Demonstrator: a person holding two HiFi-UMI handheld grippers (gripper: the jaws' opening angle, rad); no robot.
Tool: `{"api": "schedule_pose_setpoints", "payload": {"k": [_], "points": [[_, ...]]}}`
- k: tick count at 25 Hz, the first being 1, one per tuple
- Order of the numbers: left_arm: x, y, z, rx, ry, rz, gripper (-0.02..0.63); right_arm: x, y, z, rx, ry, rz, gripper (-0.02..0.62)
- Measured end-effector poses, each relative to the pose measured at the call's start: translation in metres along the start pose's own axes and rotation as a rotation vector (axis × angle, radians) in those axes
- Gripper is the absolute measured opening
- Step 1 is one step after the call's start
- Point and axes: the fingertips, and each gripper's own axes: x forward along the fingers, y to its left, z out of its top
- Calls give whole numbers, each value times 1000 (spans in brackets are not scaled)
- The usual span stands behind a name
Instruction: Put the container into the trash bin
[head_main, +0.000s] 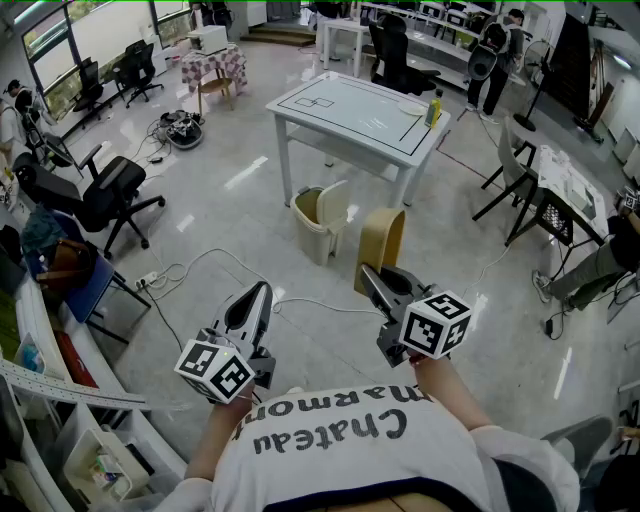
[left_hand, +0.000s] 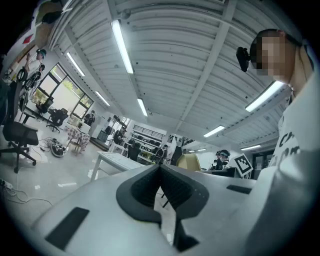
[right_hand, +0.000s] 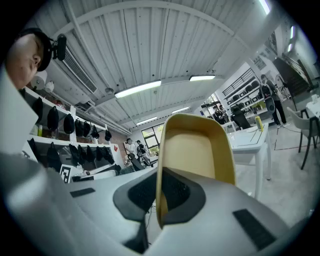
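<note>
A tan plastic container (head_main: 381, 243) hangs in front of me, its rim pinched in my right gripper (head_main: 369, 273), which is shut on it. In the right gripper view the container (right_hand: 197, 150) stands upright with its hollow side facing the camera, its edge between the pads of the right gripper (right_hand: 159, 200). The cream trash bin (head_main: 312, 220) stands on the floor with its lid tipped up, by the near leg of the white table, ahead and left of the container. My left gripper (head_main: 262, 289) is shut and holds nothing; in its own view the left gripper (left_hand: 161, 184) points level across the room.
The white table (head_main: 350, 110) carries a yellow bottle (head_main: 434, 108). A black office chair (head_main: 110, 195) stands at the left and cables (head_main: 190, 265) trail over the floor near it. Dark folding chairs (head_main: 520, 180) and a person's legs are at the right.
</note>
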Motion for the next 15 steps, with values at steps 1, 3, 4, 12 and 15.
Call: {"api": "schedule_pose_setpoints", "payload": {"k": [1, 3, 4, 12, 15], "points": [[-1, 1, 1, -3, 1, 0, 23, 1, 1, 0, -19, 8, -8, 29], [-1, 4, 2, -7, 2, 0, 23, 4, 2, -2, -51, 22, -20, 29], [-1, 5, 2, -8, 3, -1, 23, 6, 3, -3, -61, 27, -21, 29], [5, 25, 7, -15, 6, -8, 23, 28, 7, -4, -81, 42, 1, 29], [6, 38, 13, -16, 3, -6, 23, 42, 13, 1, -75, 31, 20, 29]]}}
